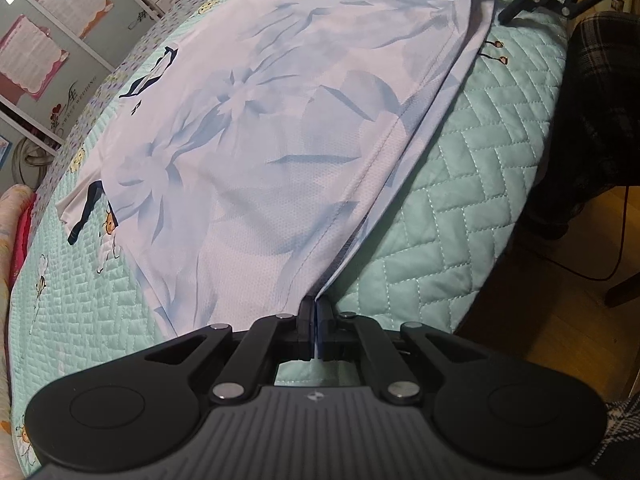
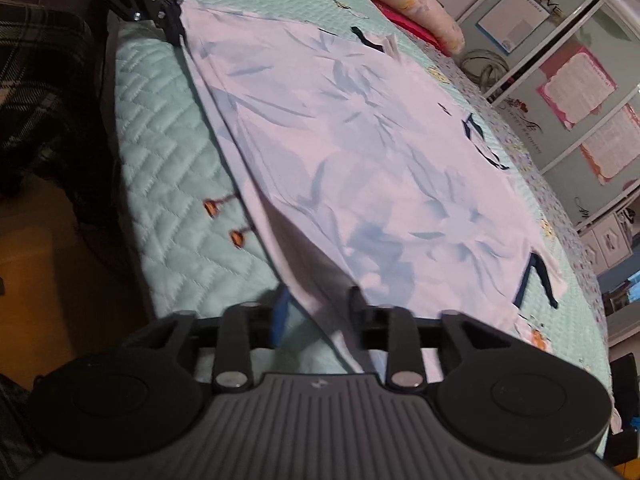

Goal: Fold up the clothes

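White shirt [image 1: 256, 128] with pale blue flower print and dark trim lies spread flat on a mint quilted bedspread [image 1: 472, 184], filling the middle of both views. Left gripper [image 1: 316, 308], bottom centre of its view, is clamped tight on the shirt's hem edge. Right gripper [image 2: 318, 300], bottom centre of its view, has fingers apart with the shirt's near edge lying loose between them, not pinched. Plaid sleeve [image 1: 600, 92] at right edge.

hidden: shirt [image 2: 360, 160] hem corner behind right gripper [image 2: 318, 308] | blurred: right view | cut off: bed [image 1: 460, 208] edges, person's plaid sleeve [image 1: 600, 80]
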{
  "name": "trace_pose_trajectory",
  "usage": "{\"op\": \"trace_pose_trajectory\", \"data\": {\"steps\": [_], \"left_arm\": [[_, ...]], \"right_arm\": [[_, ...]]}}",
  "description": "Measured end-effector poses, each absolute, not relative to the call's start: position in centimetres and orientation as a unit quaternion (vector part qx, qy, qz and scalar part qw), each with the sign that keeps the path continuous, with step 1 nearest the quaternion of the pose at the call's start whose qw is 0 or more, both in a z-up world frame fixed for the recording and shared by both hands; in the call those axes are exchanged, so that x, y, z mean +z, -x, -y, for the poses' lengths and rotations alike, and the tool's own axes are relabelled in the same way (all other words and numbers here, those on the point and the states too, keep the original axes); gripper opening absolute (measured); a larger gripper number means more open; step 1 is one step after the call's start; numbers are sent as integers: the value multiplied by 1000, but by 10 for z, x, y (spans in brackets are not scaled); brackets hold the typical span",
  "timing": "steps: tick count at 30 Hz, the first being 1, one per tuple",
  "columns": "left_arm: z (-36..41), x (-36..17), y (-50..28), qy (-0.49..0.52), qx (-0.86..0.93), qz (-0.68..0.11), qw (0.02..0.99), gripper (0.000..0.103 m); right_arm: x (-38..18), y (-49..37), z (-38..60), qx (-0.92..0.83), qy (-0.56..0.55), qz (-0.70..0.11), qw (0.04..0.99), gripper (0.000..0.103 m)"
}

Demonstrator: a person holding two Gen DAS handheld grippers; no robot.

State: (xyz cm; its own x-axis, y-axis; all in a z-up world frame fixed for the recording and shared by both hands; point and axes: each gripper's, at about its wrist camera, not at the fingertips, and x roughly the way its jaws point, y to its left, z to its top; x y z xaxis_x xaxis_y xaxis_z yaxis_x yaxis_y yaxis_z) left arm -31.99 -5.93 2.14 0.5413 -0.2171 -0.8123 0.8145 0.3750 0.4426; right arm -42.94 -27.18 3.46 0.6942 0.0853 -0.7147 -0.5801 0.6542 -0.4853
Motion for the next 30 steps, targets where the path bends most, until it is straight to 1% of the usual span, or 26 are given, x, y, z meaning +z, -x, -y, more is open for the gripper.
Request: {"op": "trace_pose_trajectory", "data": {"steps": [3, 10, 11, 12, 13, 19, 22, 24, 25, 27, 28, 30], "left_arm": [[59, 21, 319, -444, -342, -337, 756, 0], [61, 20, 320, -448, -340, -336, 756, 0], [61, 20, 320, -448, -339, -336, 756, 0], [61, 20, 319, -449, -340, -337, 754, 0], [62, 20, 319, -450, -340, -338, 753, 0], [60, 24, 324, -463, -346, -339, 742, 0], [56, 24, 325, -455, -345, -337, 749, 0], [57, 24, 331, -461, -340, -332, 749, 0], [57, 24, 334, -465, -337, -329, 750, 0], [47, 32, 333, -412, -340, -353, 768, 0], [42, 37, 332, -385, -342, -365, 776, 0], [32, 46, 331, -328, -343, -388, 790, 4]], "right_arm": [[34, 431, 281, 208, 369, -351, 835, 39], [29, 423, 287, 208, 368, -348, 837, 37], [29, 421, 287, 208, 365, -349, 838, 31], [29, 420, 287, 208, 362, -349, 839, 23], [28, 420, 286, 205, 367, -350, 837, 0], [37, 427, 287, 210, 362, -358, 835, 0], [30, 441, 288, 224, 368, -378, 820, 0], [28, 446, 289, 216, 371, -370, 824, 0], [32, 446, 290, 211, 353, -372, 832, 0], [44, 442, 295, 205, 302, -377, 851, 0], [50, 441, 298, 202, 274, -375, 862, 2], [60, 432, 303, 200, 211, -385, 876, 2]]}}
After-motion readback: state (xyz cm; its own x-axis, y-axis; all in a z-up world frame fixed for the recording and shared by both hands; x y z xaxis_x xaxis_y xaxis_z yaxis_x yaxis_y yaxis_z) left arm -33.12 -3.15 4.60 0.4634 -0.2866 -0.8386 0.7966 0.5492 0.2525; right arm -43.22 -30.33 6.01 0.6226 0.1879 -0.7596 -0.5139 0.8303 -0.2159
